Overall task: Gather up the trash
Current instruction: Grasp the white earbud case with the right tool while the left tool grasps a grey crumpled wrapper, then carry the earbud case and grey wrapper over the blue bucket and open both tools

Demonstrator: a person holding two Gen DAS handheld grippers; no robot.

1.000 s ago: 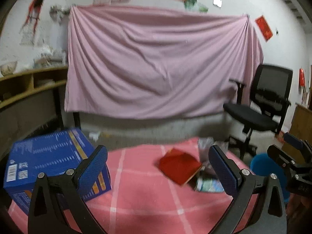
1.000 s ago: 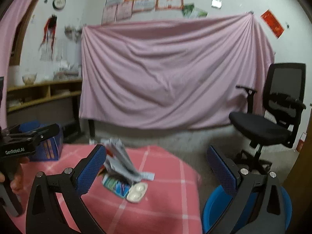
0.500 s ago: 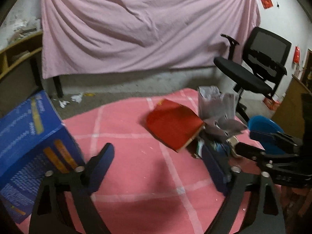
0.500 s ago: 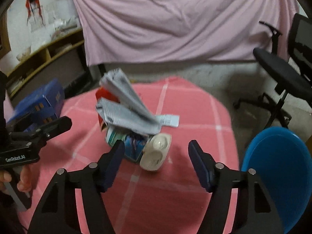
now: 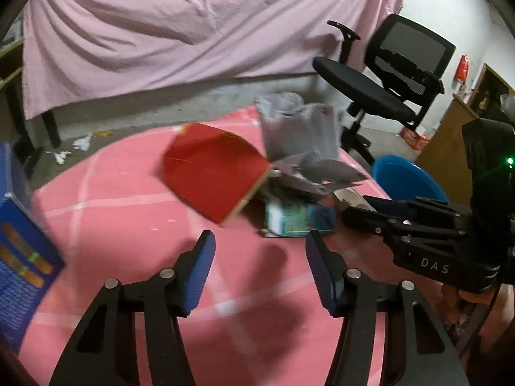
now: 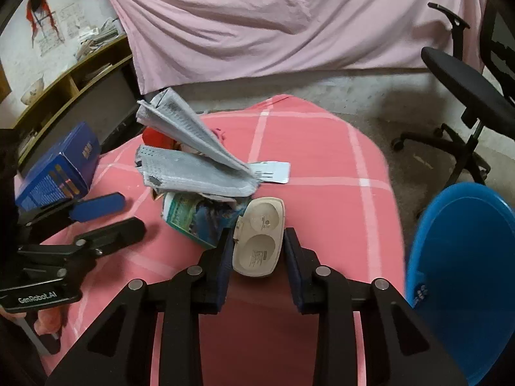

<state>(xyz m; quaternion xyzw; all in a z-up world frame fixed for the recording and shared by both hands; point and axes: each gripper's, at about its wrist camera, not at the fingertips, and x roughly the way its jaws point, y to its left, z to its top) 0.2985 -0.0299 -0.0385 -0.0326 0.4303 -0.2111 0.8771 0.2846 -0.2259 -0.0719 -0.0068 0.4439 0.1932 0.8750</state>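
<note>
I count two grippers, left (image 5: 259, 270) and right (image 6: 256, 260), one beige case (image 6: 260, 236), one newspaper (image 6: 193, 160), one red book (image 5: 212, 173), one teal packet (image 6: 193, 217), one white slip (image 6: 270, 171), one blue box (image 6: 59, 170), one blue bin (image 6: 463, 273), one chair (image 5: 386, 74), one pink sheet (image 5: 193, 32), one pink tablecloth (image 6: 322, 148).

Left gripper (image 5: 259, 267) closing over bare pink cloth (image 5: 112, 225); red box (image 5: 212, 173) and crumpled paper (image 5: 299, 135) beyond.

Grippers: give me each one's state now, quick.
Left gripper: jaws closing, nothing between them.
Right gripper: jaws closing around the beige plastic case; firm contact cannot be told.
</note>
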